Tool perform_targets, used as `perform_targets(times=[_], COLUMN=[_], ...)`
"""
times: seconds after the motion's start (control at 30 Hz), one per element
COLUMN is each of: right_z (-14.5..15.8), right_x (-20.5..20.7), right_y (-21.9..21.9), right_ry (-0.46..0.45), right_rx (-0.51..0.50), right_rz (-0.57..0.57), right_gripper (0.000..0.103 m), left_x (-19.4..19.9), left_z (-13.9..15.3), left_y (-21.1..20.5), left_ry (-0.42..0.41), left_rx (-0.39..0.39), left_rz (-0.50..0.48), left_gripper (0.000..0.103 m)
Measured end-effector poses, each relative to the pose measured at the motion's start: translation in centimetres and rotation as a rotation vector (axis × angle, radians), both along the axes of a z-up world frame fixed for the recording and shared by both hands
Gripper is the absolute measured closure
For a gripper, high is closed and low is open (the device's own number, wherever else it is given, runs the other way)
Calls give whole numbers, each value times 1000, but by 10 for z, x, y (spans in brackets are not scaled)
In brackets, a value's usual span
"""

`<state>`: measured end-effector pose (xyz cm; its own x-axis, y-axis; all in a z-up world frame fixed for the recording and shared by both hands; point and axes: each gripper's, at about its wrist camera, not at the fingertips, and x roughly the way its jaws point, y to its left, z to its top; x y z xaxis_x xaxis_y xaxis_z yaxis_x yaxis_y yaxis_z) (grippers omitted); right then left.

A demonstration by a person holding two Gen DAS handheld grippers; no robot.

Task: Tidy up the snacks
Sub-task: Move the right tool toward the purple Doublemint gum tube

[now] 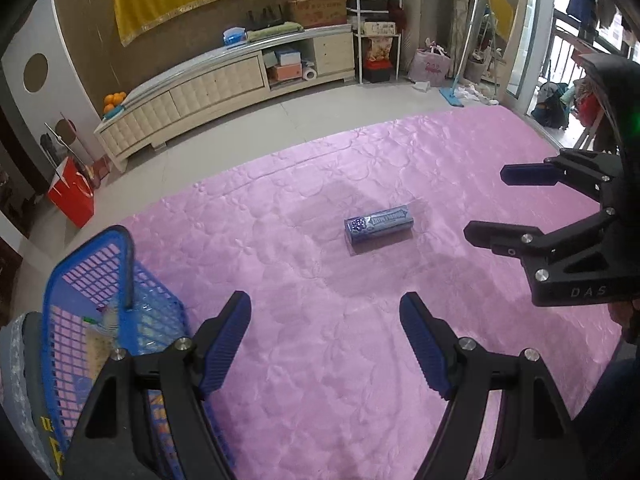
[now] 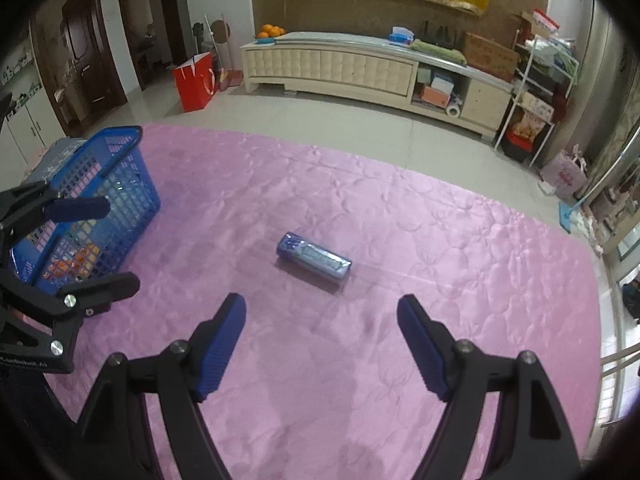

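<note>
Pink quilt (image 1: 320, 360): snack pack (image 1: 379, 224) alone, blue basket (image 1: 80, 300) left.

Left claw (image 1: 325, 314) tilted downward, fingers spread, nothing between; right claw (image 2: 321, 316) likewise, gaping, empty

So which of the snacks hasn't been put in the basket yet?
The blue packet lying alone on the pink cloth, ahead of both open grippers. The other snacks already sit inside the blue basket on the left.

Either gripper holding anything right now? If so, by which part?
Nothing held. Left gripper and right gripper are both open and empty; the blue snack pack lies untouched on the pink cloth.
</note>
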<state>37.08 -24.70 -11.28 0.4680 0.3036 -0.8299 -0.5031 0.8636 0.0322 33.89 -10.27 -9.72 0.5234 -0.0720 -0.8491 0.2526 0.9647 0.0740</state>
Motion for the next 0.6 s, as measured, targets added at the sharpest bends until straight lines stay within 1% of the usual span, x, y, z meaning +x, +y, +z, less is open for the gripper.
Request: perform_targets(times=[0.23, 0.37, 0.5, 0.6], right_z=[-25, -39, -53, -61], right_x=[26, 36, 46, 55], right_y=[4, 13, 21, 26], right_ry=[19, 35, 30, 38], right_rx=[-14, -45, -73, -73], right_rz=[75, 126, 177, 218], right_gripper=[21, 21, 21, 21], left_x=[22, 33, 45, 52], left_z=[-22, -34, -49, -61], left_y=[-3, -2, 2, 3], left_ry=[28, 46, 73, 95], left_rx=[10, 23, 15, 3], left_rz=[24, 37, 73, 85], left_gripper=[28, 28, 28, 28])
